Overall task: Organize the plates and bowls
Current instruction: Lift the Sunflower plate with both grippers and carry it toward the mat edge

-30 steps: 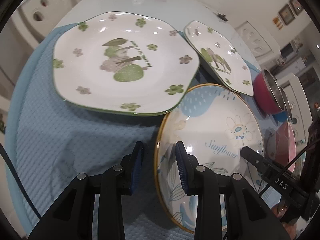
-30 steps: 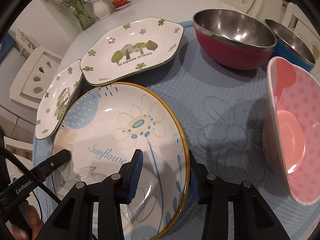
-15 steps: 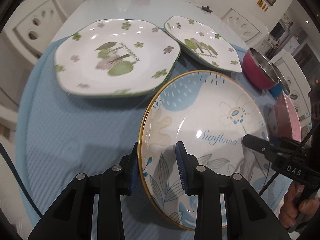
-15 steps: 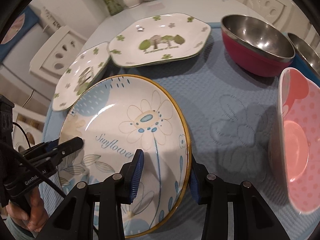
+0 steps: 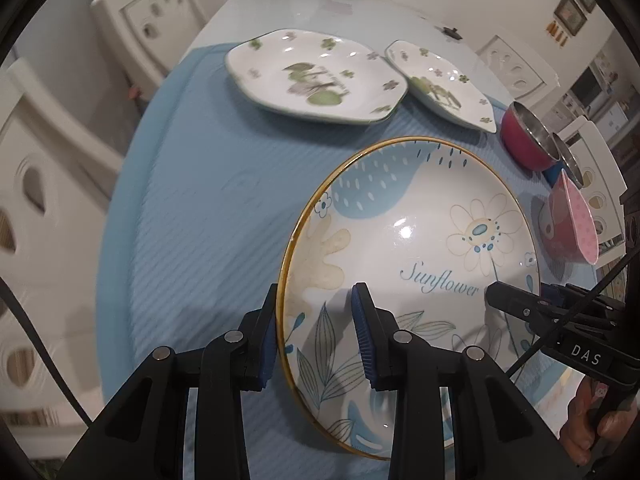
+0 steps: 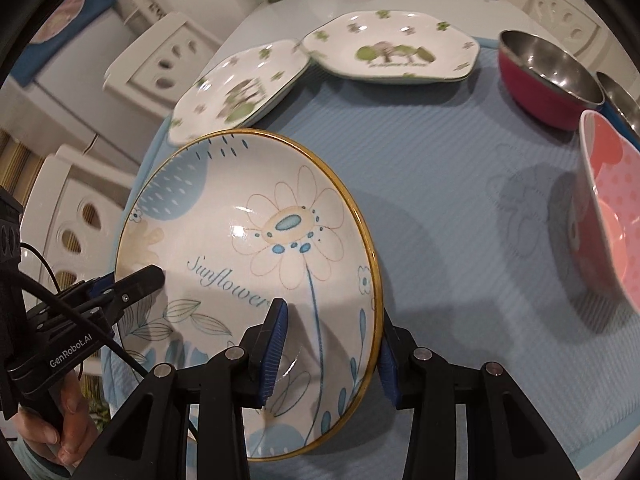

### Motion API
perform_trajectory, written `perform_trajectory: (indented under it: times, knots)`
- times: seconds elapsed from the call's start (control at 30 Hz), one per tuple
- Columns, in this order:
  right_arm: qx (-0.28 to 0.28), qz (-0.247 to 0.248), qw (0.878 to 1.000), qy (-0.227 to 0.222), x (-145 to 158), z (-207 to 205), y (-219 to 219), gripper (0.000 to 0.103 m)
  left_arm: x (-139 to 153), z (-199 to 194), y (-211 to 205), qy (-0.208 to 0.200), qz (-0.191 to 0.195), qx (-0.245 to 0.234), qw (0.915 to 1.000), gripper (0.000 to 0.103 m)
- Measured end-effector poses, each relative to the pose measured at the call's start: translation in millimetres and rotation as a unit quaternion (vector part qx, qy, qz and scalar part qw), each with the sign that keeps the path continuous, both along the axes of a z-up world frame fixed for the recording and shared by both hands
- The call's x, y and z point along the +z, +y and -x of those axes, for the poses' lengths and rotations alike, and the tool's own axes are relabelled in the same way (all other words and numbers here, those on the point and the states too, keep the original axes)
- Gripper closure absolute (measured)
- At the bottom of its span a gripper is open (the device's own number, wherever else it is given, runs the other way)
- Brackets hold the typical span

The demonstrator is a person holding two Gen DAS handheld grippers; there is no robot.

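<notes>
Both my grippers straddle the gold-rimmed round ceramic sunflower plate (image 5: 408,240) — left gripper (image 5: 316,336) over its left rim, right gripper (image 6: 330,344) over its right. Each pinches the edge, plate lifted and tilted above the blue quilted mat (image 6: 440,184), two green-flowered white plates (image 5: 316,76) beyond.

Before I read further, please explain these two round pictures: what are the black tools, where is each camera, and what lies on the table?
No robot: a person holds one two-finger gripper in each hand, with a fisheye camera on each looking along its fingers. One picture comes from the left gripper, the other from the right gripper. Both straddle opposite rims of the Sunflower plate, carrying it together. On the blue mat lie two green-flowered plates, a red steel bowl, a blue one behind it, and a pink dotted bowl.
</notes>
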State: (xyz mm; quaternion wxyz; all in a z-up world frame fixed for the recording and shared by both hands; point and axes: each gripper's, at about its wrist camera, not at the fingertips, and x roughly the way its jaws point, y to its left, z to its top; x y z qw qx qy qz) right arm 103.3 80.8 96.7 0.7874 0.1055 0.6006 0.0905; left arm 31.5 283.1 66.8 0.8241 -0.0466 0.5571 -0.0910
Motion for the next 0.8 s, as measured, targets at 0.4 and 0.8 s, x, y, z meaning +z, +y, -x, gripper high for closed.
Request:
perform_trajectory:
  times: [0.4, 0.8]
  knots:
    - [0.033, 0.009, 0.999, 0.022, -7.0, 28.3, 28.2, 0.062, -11.0, 35.9, 19.1, 0.017, -0.005, 0.032, 0.9993, 0.072]
    - [0.029, 0.015, 0.999, 0.028, -18.2, 40.0, 28.3, 0.063, -24.1, 40.6, 16.9, 0.016, -0.012, 0.048, 0.9986, 0.072]
